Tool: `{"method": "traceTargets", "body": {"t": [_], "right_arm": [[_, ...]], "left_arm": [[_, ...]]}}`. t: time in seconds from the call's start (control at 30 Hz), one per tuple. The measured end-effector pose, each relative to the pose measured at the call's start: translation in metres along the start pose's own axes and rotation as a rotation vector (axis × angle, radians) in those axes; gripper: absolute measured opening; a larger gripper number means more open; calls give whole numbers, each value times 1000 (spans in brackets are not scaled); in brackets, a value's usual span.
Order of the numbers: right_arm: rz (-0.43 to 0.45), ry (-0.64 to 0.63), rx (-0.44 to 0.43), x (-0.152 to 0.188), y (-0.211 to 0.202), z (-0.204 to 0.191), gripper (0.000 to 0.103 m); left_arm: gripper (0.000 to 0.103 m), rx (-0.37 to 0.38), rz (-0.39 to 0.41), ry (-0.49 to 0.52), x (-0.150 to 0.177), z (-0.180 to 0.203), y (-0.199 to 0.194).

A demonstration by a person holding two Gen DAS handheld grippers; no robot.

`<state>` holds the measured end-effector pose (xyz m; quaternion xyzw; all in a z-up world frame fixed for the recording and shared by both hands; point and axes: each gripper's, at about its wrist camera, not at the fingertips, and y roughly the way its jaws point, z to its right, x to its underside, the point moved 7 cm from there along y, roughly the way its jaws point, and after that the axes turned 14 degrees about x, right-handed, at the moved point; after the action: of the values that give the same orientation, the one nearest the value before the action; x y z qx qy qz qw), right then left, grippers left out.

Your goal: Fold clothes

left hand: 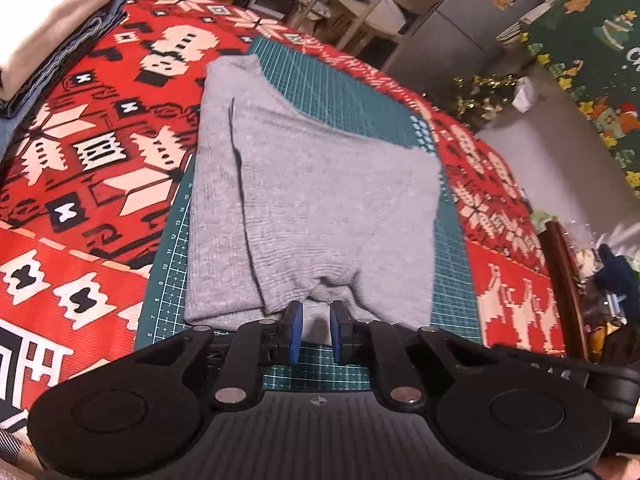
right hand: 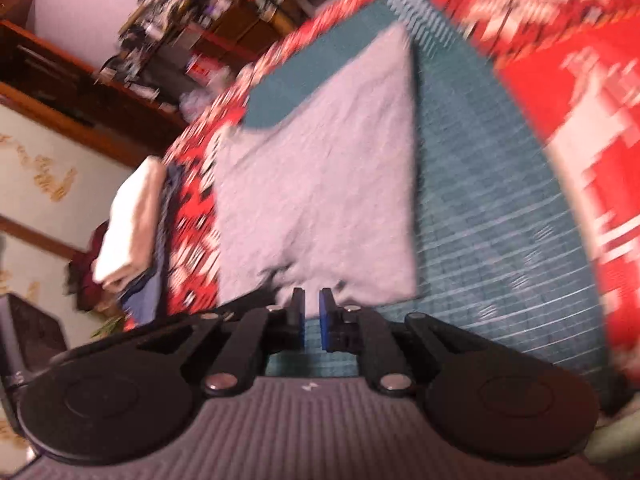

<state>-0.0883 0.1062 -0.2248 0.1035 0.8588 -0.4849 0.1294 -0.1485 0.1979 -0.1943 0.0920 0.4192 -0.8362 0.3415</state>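
Observation:
A grey knit garment (left hand: 304,200) lies partly folded on a green cutting mat (left hand: 344,96), one side flap turned over the body. My left gripper (left hand: 316,320) sits at its near hem with the blue pads (left hand: 297,328) a small gap apart; hem cloth rises between the tips. In the right wrist view, which is blurred, the same garment (right hand: 320,184) lies on the mat (right hand: 500,220). My right gripper (right hand: 312,308) is at its near edge, pads narrowly apart, with cloth bunched at the tips.
A red patterned tablecloth (left hand: 100,152) covers the table. A stack of folded clothes, white on top (left hand: 44,20), stands at the far left; it also shows in the right wrist view (right hand: 132,224). Chairs and shelves stand beyond the table edge.

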Motion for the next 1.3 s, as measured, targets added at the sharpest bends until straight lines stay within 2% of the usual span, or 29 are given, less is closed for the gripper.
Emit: {"method": "traceTargets", "body": {"t": [0.1, 0.2, 0.47, 0.57, 0.6, 0.67, 0.7, 0.8, 0.83, 0.93, 1.03, 1.1, 1.3], "right_arm": [[-33, 41, -72, 0, 15, -5, 8], [-58, 84, -105, 1, 31, -7, 9], [-46, 193, -26, 8, 24, 17, 2], [-24, 229, -5, 8, 16, 26, 5], [-14, 237, 0, 7, 14, 28, 10], [-8, 255, -6, 6, 11, 31, 10], [-5, 263, -8, 6, 9, 33, 10], [-2, 255, -16, 5, 8, 32, 10], [-1, 248, -19, 5, 8, 32, 10], [13, 235, -31, 1, 9, 29, 10], [8, 264, -7, 1, 12, 36, 8], [-2, 295, -6, 2, 12, 43, 7], [2, 272, 33, 4, 7, 42, 9]], "left_arm": [[13, 1, -9, -21, -1, -4, 5], [5, -7, -8, -34, 0, -8, 4], [6, -21, -15, -62, 7, -11, -3], [6, -34, -11, -90, 10, -15, -9], [6, -46, -6, -106, 11, -17, -12], [10, -55, 19, -144, 12, -23, -20], [12, -45, 44, -164, 11, -25, -25], [12, 61, 125, -205, 5, -26, -39], [12, 62, 134, -210, 4, -27, -39], [12, 9, 118, -228, 4, -33, -31], [12, -34, 98, -236, 4, -37, -26], [6, -49, 97, -242, 5, -39, -26], [8, -62, 102, -263, 8, -43, -32]]}}
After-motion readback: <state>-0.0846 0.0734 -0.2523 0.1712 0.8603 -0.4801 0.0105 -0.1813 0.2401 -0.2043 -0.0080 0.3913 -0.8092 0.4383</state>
